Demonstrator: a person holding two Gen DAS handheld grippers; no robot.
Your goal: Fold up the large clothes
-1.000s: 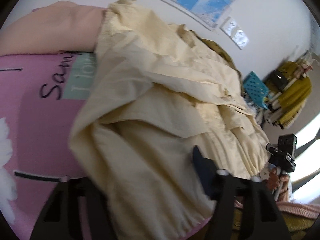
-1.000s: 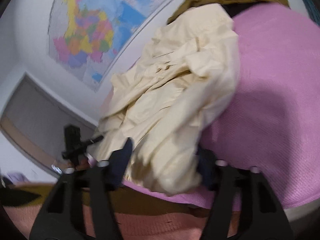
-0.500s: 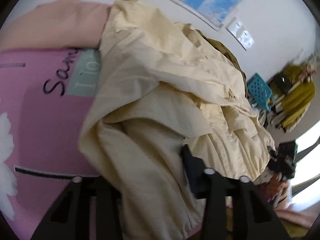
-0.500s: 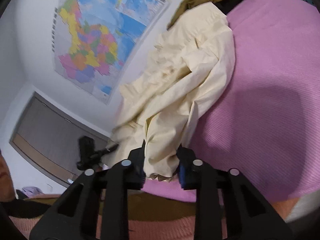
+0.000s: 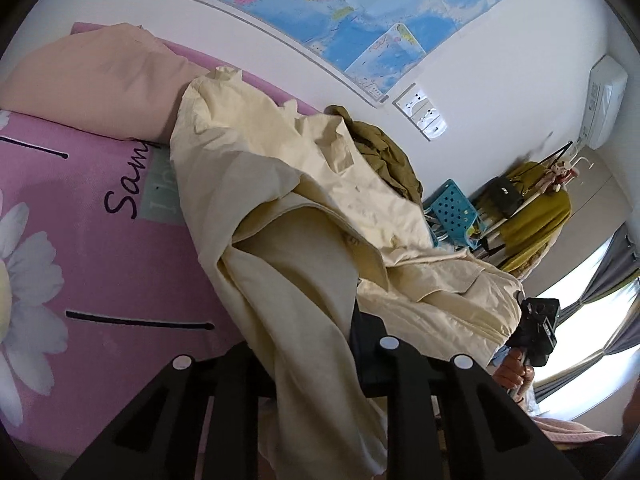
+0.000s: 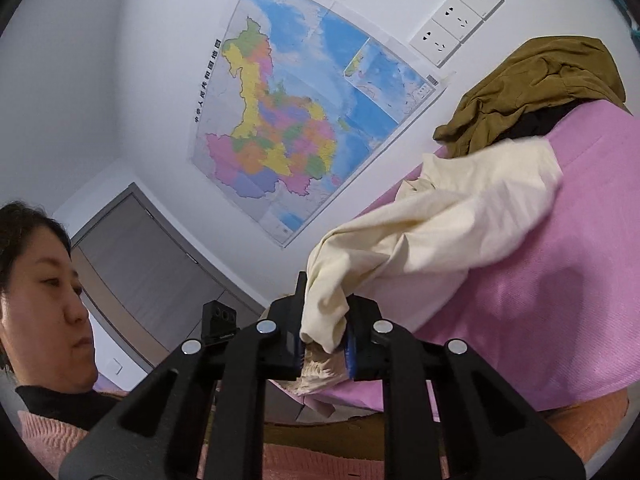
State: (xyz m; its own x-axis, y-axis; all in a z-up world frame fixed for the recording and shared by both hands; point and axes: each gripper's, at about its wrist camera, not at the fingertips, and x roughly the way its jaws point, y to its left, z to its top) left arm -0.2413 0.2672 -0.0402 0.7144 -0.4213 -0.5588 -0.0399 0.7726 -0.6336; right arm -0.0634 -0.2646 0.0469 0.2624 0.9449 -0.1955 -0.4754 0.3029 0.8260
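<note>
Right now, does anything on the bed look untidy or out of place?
Yes. The cream garment lies crumpled, not flat, on the pink bedspread, and an olive garment sits bunched against the wall behind it.

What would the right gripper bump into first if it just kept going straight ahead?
Probably the cream garment itself: the right gripper is shut on a bunch of it, and the cloth stretches forward over the pink bedspread. Depth beyond is unclear.

1. A coloured wall map [image 6: 296,120] hangs beside white wall sockets [image 6: 456,20].
2. A pink flowered bed cover [image 5: 80,240] carries a peach pillow [image 5: 92,80].
3. An olive garment [image 6: 532,88] lies bunched by the wall.
4. A blue perforated stool [image 5: 452,212] stands beyond the bed.
</note>
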